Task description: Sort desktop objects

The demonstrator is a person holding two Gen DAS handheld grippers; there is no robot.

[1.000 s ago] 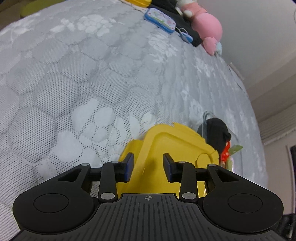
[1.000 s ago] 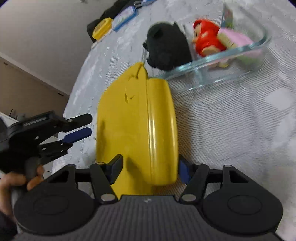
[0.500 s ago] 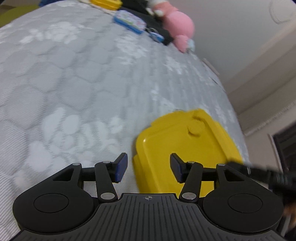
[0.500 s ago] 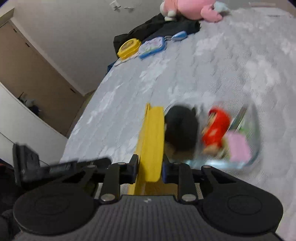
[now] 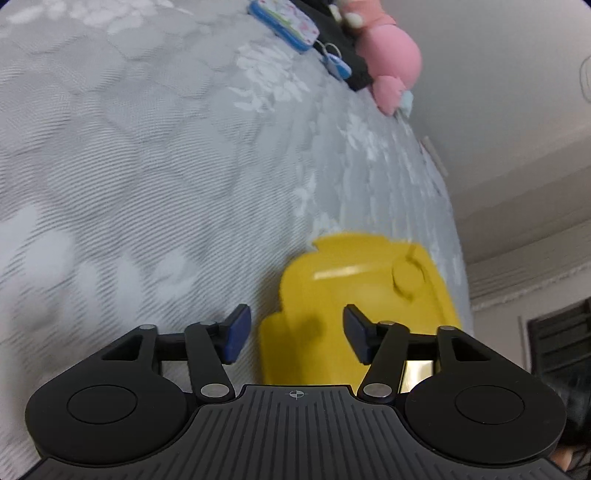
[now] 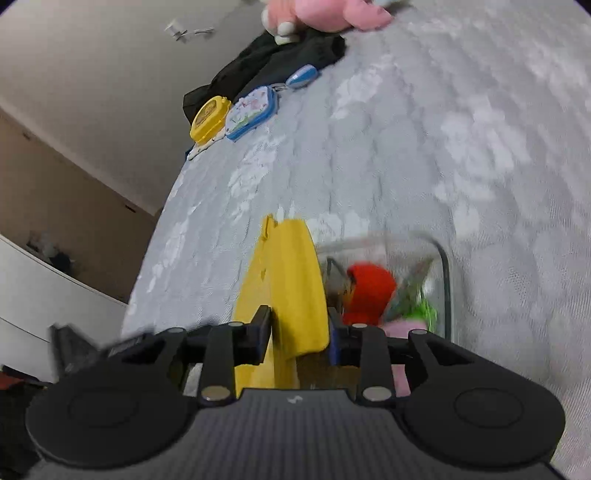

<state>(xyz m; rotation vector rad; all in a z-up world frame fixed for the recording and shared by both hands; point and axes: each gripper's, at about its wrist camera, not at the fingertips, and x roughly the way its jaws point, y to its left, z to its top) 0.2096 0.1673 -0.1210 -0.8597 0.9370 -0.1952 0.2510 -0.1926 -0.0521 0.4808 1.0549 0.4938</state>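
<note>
My right gripper (image 6: pixel 299 332) is shut on a yellow lid (image 6: pixel 291 280), held on edge with a pad against each face; its jaws are easing open. Just right of the lid stands a glass container (image 6: pixel 445 266) holding a red toy (image 6: pixel 369 291), a pink piece (image 6: pixel 402 328) and something green (image 6: pixel 424 310). In the left wrist view the same yellow lid (image 5: pixel 354 291) shows blurred beyond my left gripper (image 5: pixel 295 332), whose jaws are opening and whose pads touch nothing. The left gripper (image 6: pixel 92 347) appears as a black blur at the lower left of the right wrist view.
All of this sits on a grey quilted bed cover (image 5: pixel 147 166). At its far end lie a pink plush (image 6: pixel 325 14), black cloth (image 6: pixel 280 55), a blue tin (image 6: pixel 251 114), a small yellow case (image 6: pixel 208 118) and a blue key fob (image 5: pixel 338 66). A wall and cupboards flank the bed.
My right gripper closed on the yellow lid, tipped it on edge and lifted it beside the glass container. My left gripper's jaws widened and it shifted sideways. The black toy is now hidden.
</note>
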